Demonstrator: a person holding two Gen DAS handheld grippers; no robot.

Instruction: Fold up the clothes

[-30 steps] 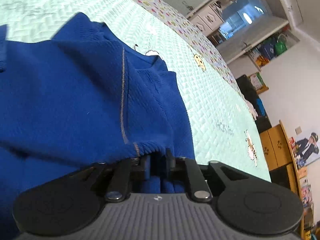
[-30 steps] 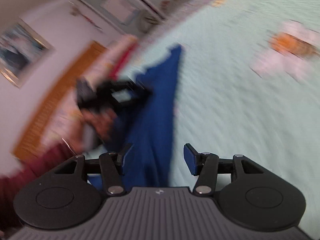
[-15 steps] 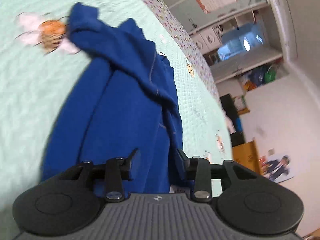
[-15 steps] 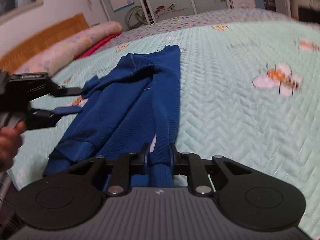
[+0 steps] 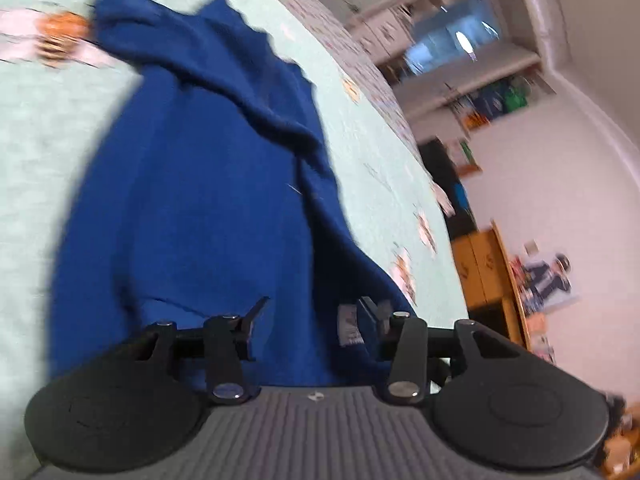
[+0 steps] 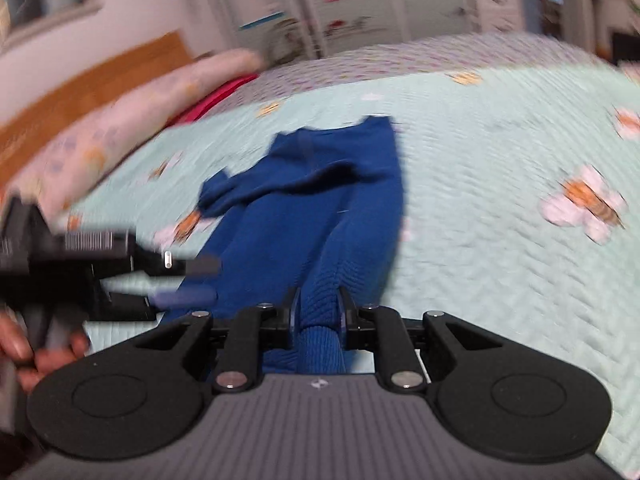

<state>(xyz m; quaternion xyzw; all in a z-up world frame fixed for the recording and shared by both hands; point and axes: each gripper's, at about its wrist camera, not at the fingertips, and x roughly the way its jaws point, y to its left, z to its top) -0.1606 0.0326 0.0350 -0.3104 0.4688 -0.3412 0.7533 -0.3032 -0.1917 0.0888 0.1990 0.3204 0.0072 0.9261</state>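
Right wrist view — right gripper (image 6: 317, 304) pinching blue sweater (image 6: 320, 184) (ribbed edge), left gripper (image 5: 308, 312) jaws apart.

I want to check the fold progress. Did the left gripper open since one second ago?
Yes. The left gripper was shut on the blue sweater's hem; now its jaws stand wide apart over the cloth on the green quilt.

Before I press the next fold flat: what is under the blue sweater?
Around the blue sweater only the mint quilted bedspread shows, so it lies on that. One printed flower disappears beneath its edge. Anything else underneath is covered by fabric.
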